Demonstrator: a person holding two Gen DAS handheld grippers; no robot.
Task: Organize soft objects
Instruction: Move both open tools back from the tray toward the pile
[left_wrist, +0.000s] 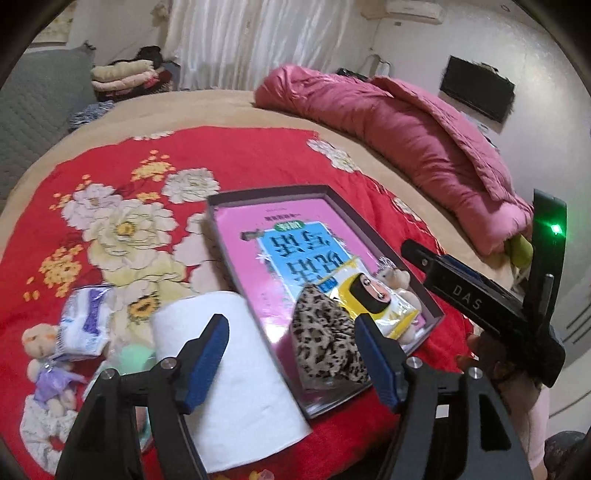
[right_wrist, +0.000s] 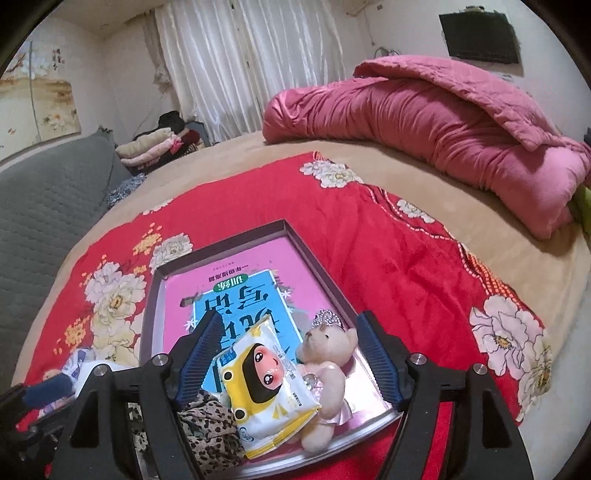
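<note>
A shallow grey box (left_wrist: 218, 218) (right_wrist: 295, 236) with a pink book inside lies on the red floral cloth. In it sit a leopard-print cloth (left_wrist: 325, 343) (right_wrist: 207, 424), a yellow cartoon tissue pack (left_wrist: 376, 299) (right_wrist: 269, 387) and a small cream teddy bear (right_wrist: 328, 362) (left_wrist: 397, 277). My left gripper (left_wrist: 291, 354) is open, above a white paper roll (left_wrist: 240, 380) and the leopard cloth. My right gripper (right_wrist: 288, 354) is open, its fingers either side of the tissue pack and bear. My right gripper also shows at the right of the left wrist view (left_wrist: 476, 299).
Left of the box lie a blue-white tissue pack (left_wrist: 85, 321), a small bear in a purple dress (left_wrist: 48, 362) and a green soft item (left_wrist: 133, 356). A rolled pink quilt (left_wrist: 406, 133) (right_wrist: 443, 122) lies at the bed's far right. Folded clothes (right_wrist: 151, 147) sit at the back left.
</note>
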